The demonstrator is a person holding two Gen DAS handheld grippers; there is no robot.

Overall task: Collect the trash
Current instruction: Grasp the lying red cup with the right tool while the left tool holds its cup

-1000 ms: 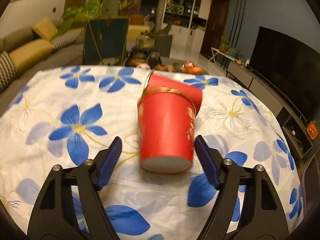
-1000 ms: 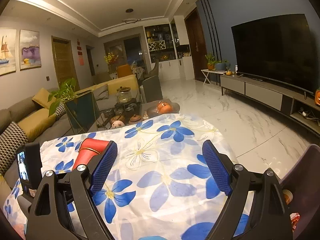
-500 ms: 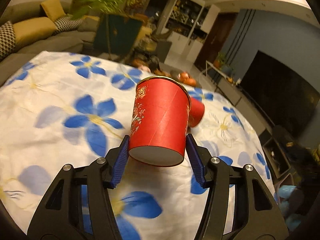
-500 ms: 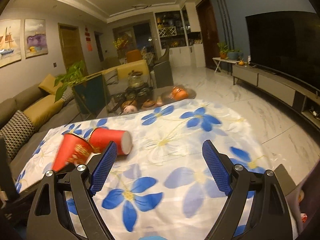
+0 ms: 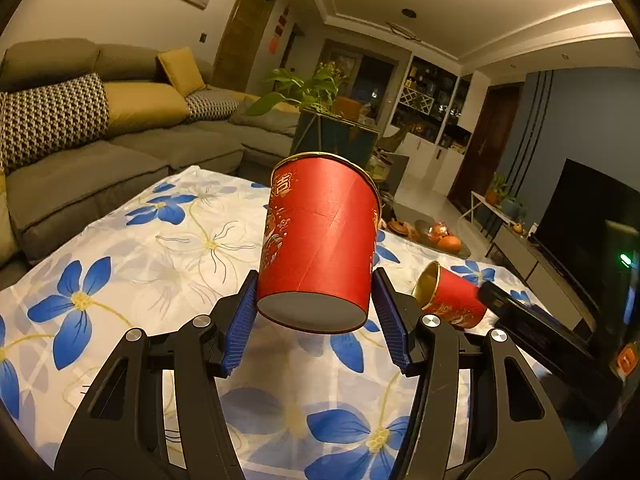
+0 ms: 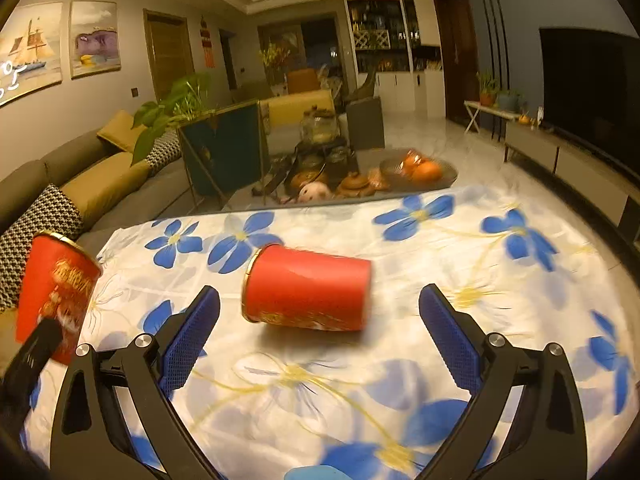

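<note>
while my left gripper [image 5: 314, 320] clamps its blue pads [image 5: 239, 328] on either side of the base of a red paper cup [image 5: 320, 240], that cup hangs above the flowered tablecloth [image 5: 160, 248], clear of it. its long axis runs away from me and tilts upward, grey bottom toward the camera, gold-rimmed mouth toward the far end of the room. a second red cup [image 6: 306, 288] lies on its side on the cloth, just ahead of my right gripper [image 6: 320, 320], whose jaws stand wide apart with nothing between them. the lying cup's long axis runs across my view, mouth to the left, bottom to the right, roughly in line with the gap between the pads. beyond the table's far edge sits a low table [image 6: 448, 184] with oranges [image 6: 424, 168].
</note>
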